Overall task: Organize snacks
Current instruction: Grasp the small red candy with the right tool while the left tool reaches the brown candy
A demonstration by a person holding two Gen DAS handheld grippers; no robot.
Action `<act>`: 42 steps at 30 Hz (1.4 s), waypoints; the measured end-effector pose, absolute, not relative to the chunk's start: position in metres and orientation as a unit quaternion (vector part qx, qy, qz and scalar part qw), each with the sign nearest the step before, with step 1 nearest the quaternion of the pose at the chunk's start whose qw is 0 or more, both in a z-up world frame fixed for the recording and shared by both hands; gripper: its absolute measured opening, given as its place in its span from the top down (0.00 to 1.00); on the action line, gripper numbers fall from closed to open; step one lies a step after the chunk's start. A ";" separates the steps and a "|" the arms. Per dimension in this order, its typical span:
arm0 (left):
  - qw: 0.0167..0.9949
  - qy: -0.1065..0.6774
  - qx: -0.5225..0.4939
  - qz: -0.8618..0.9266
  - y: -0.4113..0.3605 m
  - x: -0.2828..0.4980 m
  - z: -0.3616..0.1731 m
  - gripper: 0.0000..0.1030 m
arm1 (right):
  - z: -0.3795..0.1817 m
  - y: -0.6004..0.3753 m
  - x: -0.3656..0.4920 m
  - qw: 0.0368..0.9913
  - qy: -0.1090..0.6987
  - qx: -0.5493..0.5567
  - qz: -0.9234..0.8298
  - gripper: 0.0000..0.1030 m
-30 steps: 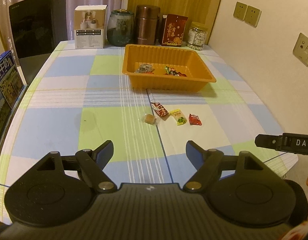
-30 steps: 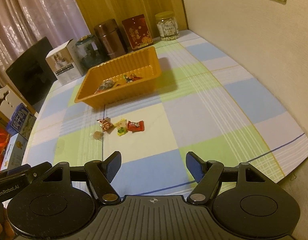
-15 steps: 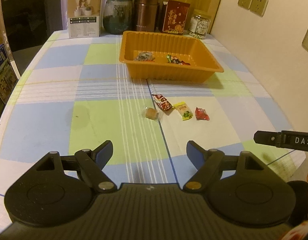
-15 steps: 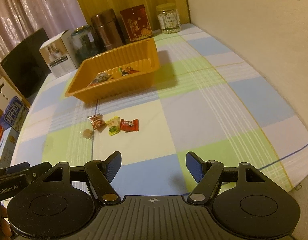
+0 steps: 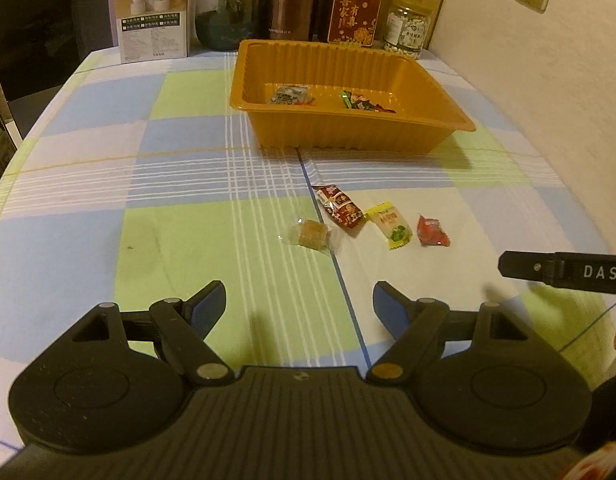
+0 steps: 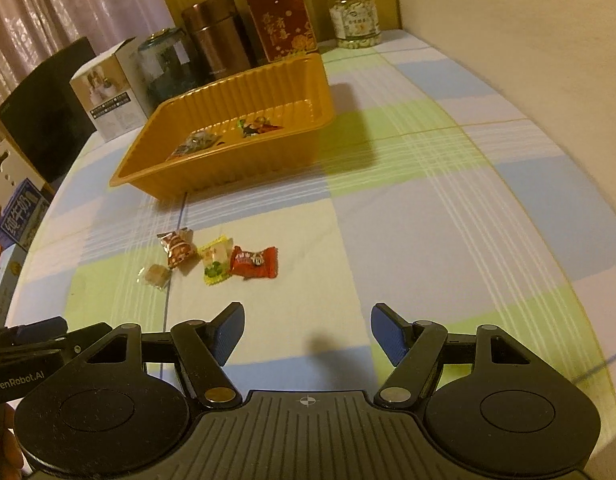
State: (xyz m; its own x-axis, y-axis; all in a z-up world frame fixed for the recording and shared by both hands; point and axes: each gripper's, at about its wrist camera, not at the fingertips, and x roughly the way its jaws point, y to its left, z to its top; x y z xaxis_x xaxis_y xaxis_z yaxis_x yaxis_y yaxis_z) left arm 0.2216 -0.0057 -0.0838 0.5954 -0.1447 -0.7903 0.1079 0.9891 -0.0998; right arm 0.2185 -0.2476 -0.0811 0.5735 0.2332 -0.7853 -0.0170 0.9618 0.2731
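Several wrapped snacks lie in a row on the checked tablecloth: a clear-wrapped brown one (image 5: 311, 234) (image 6: 156, 275), a dark red packet (image 5: 340, 205) (image 6: 177, 246), a yellow one (image 5: 390, 226) (image 6: 215, 261) and a red candy (image 5: 431, 231) (image 6: 253, 262). Behind them stands an orange tray (image 5: 348, 132) (image 6: 228, 160) with a few snacks inside. My left gripper (image 5: 300, 304) is open and empty, short of the snacks. My right gripper (image 6: 308, 330) is open and empty, short of the red candy and to its right.
At the table's far edge stand a white box (image 5: 154, 12), a dark glass jar (image 5: 227, 12), a brown canister (image 5: 292, 0), a red packet (image 5: 356, 10) and a clear jar (image 5: 408, 28). A wall runs along the right. Boxes (image 6: 16, 224) sit off the left edge.
Both grippers have moved forward and lower toward the loose snacks, which now look closer. Both stay open. Nothing on the table has moved.
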 end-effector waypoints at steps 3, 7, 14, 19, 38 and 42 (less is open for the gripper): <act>0.892 0.447 -0.026 -0.069 -0.004 0.229 -0.090 0.24 | -0.090 -0.241 0.230 0.876 0.461 0.120 0.079 0.32; 0.891 0.449 -0.029 -0.069 -0.004 0.237 -0.095 0.24 | -0.099 -0.232 0.246 0.876 0.455 0.129 0.090 0.43; 0.891 0.447 -0.046 -0.068 -0.001 0.248 -0.102 0.24 | -0.110 -0.215 0.269 0.881 0.442 0.130 0.105 0.52; 0.890 0.448 -0.049 -0.069 -0.001 0.252 -0.106 0.24 | -0.119 -0.207 0.278 0.886 0.437 0.111 0.105 0.56; 0.901 0.420 0.011 -0.109 -0.021 0.272 -0.118 0.36 | -0.113 -0.227 0.261 0.898 0.420 0.115 0.069 0.82; 0.901 0.415 0.026 -0.123 -0.025 0.279 -0.122 0.44 | -0.115 -0.234 0.255 0.896 0.421 0.125 0.061 0.82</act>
